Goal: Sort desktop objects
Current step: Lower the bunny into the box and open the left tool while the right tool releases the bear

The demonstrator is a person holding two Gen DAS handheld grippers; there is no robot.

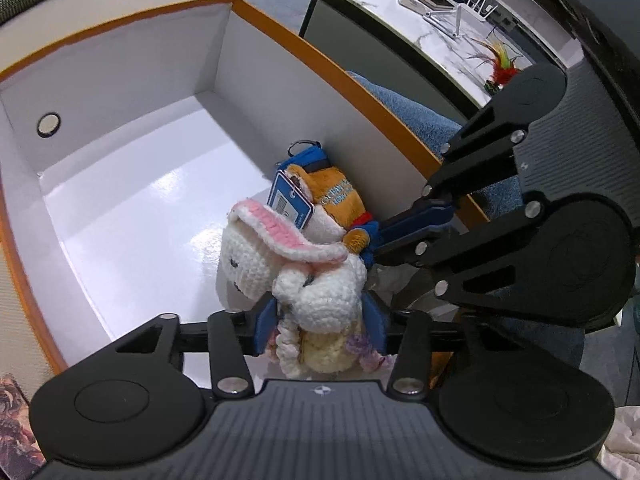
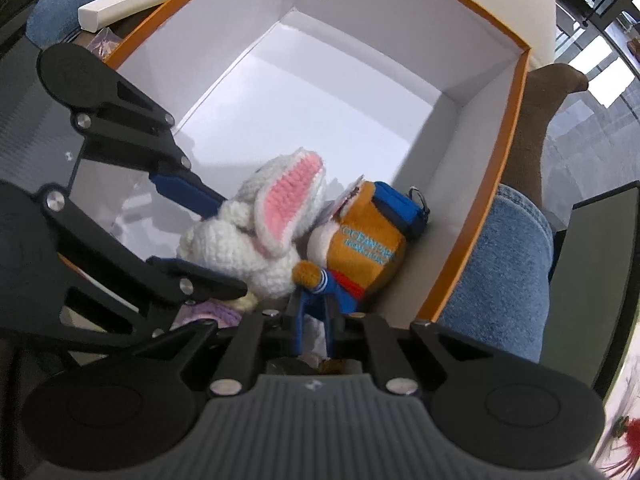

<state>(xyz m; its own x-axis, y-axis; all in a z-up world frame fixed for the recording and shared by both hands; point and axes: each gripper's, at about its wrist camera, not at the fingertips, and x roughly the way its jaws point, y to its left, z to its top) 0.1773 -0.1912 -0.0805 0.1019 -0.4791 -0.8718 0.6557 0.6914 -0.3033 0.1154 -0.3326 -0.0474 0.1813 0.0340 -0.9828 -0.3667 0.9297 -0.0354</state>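
A white crocheted bunny (image 1: 256,260) with pink ears lies in the near corner of a white box with an orange rim (image 1: 320,60). Against it leans an orange plush toy (image 1: 340,196) in blue clothes, with a blue tag and a key ring. My left gripper (image 1: 320,320) straddles the bunny's body, one blue pad on each side, and does not squeeze it. My right gripper (image 2: 316,300) points steeply down, nearly closed, and pinches the orange plush toy (image 2: 368,240) by its blue-sleeved paw. The right wrist view shows the bunny (image 2: 256,236) between the left gripper's (image 2: 234,246) fingers.
The far half of the box floor (image 2: 320,92) is bare, with a round metal grommet in the end wall. A person's leg in blue jeans (image 2: 500,260) presses against the box's side. Beyond stands a marble table (image 1: 384,20) with books and a feather toy (image 1: 500,68).
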